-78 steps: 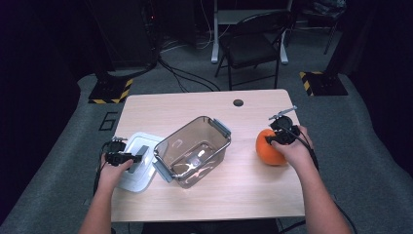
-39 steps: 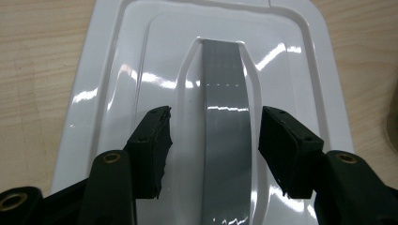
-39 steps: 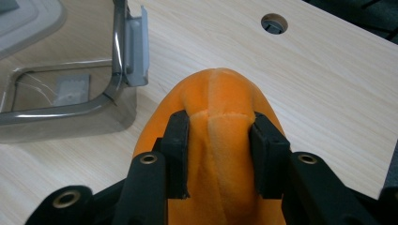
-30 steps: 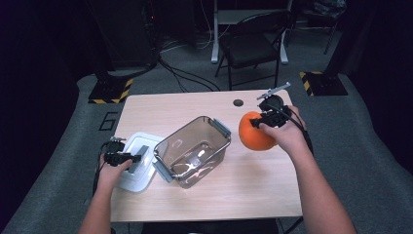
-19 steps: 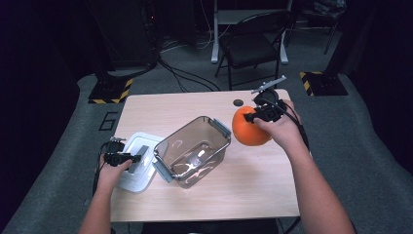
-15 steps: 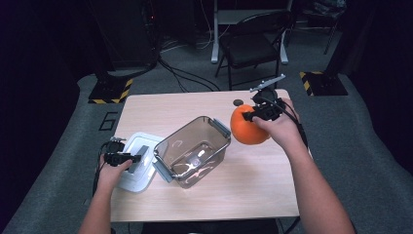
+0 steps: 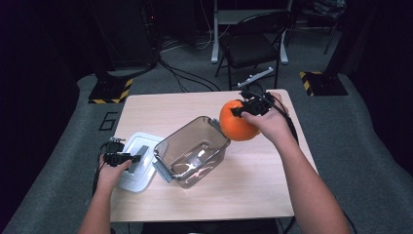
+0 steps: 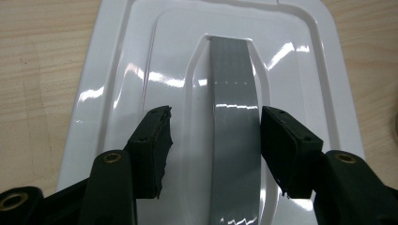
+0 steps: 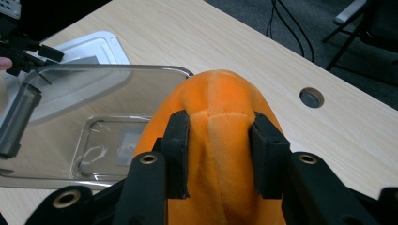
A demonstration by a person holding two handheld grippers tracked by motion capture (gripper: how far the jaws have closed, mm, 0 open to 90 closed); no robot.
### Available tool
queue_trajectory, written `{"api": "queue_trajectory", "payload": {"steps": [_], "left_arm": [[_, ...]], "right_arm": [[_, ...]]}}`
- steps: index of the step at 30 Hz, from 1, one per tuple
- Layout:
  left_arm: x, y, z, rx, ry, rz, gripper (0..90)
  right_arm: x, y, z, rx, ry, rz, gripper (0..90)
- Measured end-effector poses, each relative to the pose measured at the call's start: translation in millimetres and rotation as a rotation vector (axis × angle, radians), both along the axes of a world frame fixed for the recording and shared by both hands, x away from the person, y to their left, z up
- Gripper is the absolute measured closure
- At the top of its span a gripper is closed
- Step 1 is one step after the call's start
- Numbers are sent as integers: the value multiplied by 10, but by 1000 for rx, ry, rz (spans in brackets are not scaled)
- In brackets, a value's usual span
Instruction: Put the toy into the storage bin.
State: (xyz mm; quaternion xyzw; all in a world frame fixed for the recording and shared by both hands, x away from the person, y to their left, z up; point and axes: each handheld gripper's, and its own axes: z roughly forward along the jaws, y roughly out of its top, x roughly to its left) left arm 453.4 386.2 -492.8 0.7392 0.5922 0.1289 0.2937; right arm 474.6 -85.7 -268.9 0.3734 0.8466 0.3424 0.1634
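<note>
Orange plush ball (image 7: 237, 122): lifted off table, carried toward 9 o'clock, nearing clear container (image 7: 194, 151) rim.
Right gripper (image 7: 242, 110): pinching ball.
Left gripper (image 8: 213, 140): wide, astride the white lid's grey handle (image 8: 234, 117).

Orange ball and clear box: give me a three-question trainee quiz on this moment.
1. Which gripper holds the orange ball?
2. True or false: the white lid sits on the clear box.
3. The left gripper straddles the lid's: a) corner b) grey handle c) hinge

Key: 1. The right gripper, pinching the soft ball. 2. False; the lid lies on the table beside the box. 3. b, with open jaws.
</note>
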Motion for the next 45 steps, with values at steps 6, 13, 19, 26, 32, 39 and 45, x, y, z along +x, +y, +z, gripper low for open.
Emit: {"api": "queue_trajectory", "payload": {"steps": [6, 13, 19, 26, 32, 39, 45], "left_arm": [[1, -5, -2, 4, -4, 2, 439], [2, -5, 1, 4, 1, -1, 439], [2, -7, -1, 3, 0, 0, 439], [-1, -3, 1, 0, -1, 0, 439], [-2, -13, 0, -6, 0, 0, 439], [1, 8, 1, -7, 2, -1, 439], [2, 1, -3, -3, -2, -3, 439]], "right_arm": [[15, 128, 57, 13, -4, 26, 630], [23, 240, 104, 42, -2, 65, 630], [17, 334, 126, 52, -9, 87, 630], [38, 516, 113, 49, -15, 125, 630], [42, 672, 62, 44, -3, 146, 630], [43, 781, 11, 38, 7, 164, 628], [74, 833, -81, 58, 19, 171, 627]]}}
